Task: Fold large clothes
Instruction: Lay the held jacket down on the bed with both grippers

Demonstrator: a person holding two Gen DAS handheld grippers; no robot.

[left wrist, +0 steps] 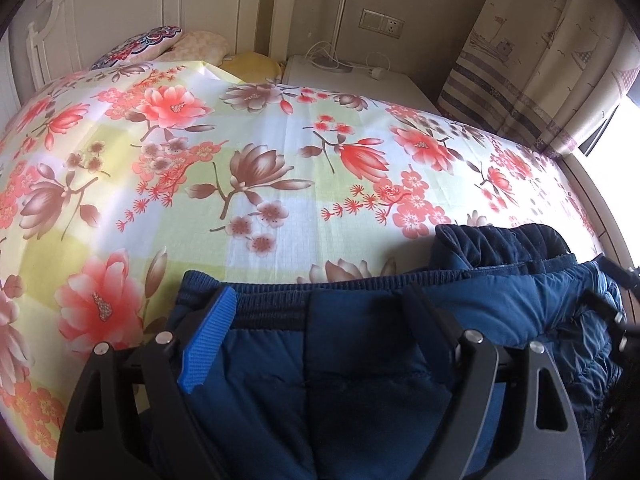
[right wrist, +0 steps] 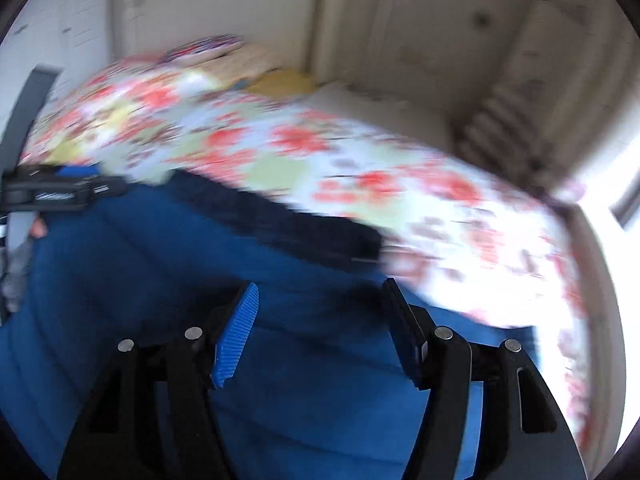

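A dark blue padded garment [left wrist: 360, 360] with a ribbed elastic band lies at the near edge of the flowered bed sheet [left wrist: 260, 152]. A bunched darker part [left wrist: 500, 248] sits at its right end. My left gripper [left wrist: 316, 292] is open over the band, its jaws wide apart with fabric lying between them and the pads not pressing. In the blurred right wrist view the right gripper [right wrist: 320, 284] is open above the same blue garment [right wrist: 160, 248], with no fabric pinched. The left gripper's black body [right wrist: 60, 192] shows at the left edge there.
Pillows [left wrist: 160, 44] lie at the head of the bed by a white headboard [left wrist: 120, 0]. A white bedside unit [left wrist: 340, 76] with a charger cable stands beyond the bed. A patterned curtain [left wrist: 540, 60] and a bright window [left wrist: 624, 128] are on the right.
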